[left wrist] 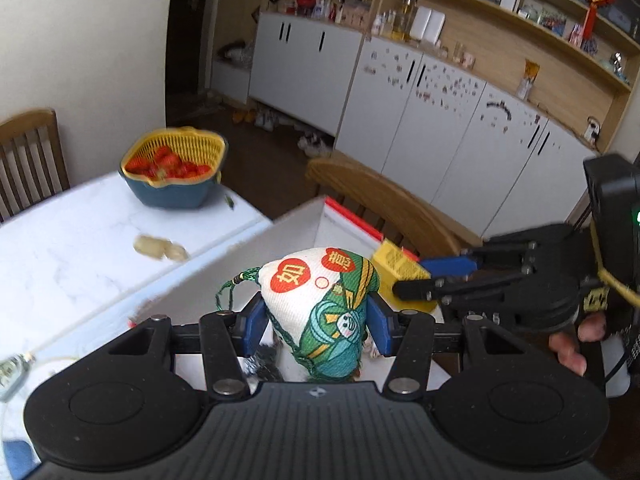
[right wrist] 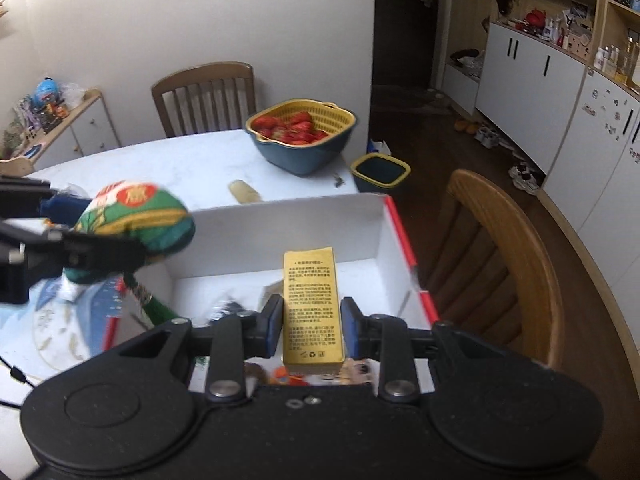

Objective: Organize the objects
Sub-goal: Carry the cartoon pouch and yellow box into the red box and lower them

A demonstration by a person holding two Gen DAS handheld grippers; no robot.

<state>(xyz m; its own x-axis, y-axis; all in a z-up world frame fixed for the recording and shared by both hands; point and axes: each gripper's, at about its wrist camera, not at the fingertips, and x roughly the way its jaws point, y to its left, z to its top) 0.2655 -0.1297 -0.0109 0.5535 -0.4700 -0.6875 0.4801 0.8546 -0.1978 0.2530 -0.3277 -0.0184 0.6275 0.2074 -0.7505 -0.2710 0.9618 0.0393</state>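
My left gripper point(left wrist: 316, 322) is shut on a stuffed cloth pouch point(left wrist: 326, 304), white and green with red discs and a green cord; it hangs over the open white box point(left wrist: 256, 256). In the right wrist view the same pouch point(right wrist: 140, 224) shows at the left, above the box's left wall. My right gripper point(right wrist: 312, 322) is shut on an upright yellow carton point(right wrist: 312, 312) with black print, held over the inside of the white box point(right wrist: 288, 232), which has a red rim. From the left wrist view, the right gripper point(left wrist: 416, 280) and its yellow carton point(left wrist: 394, 270) sit to the right.
A blue bowl with a yellow strainer of red fruit point(right wrist: 302, 136) stands on the white marble table point(right wrist: 160, 168), with a pale oblong thing point(right wrist: 245, 192) nearby. Wooden chairs point(right wrist: 504, 248) flank the table. A small blue bin point(right wrist: 380, 172) sits on the floor. Small items lie on the box floor.
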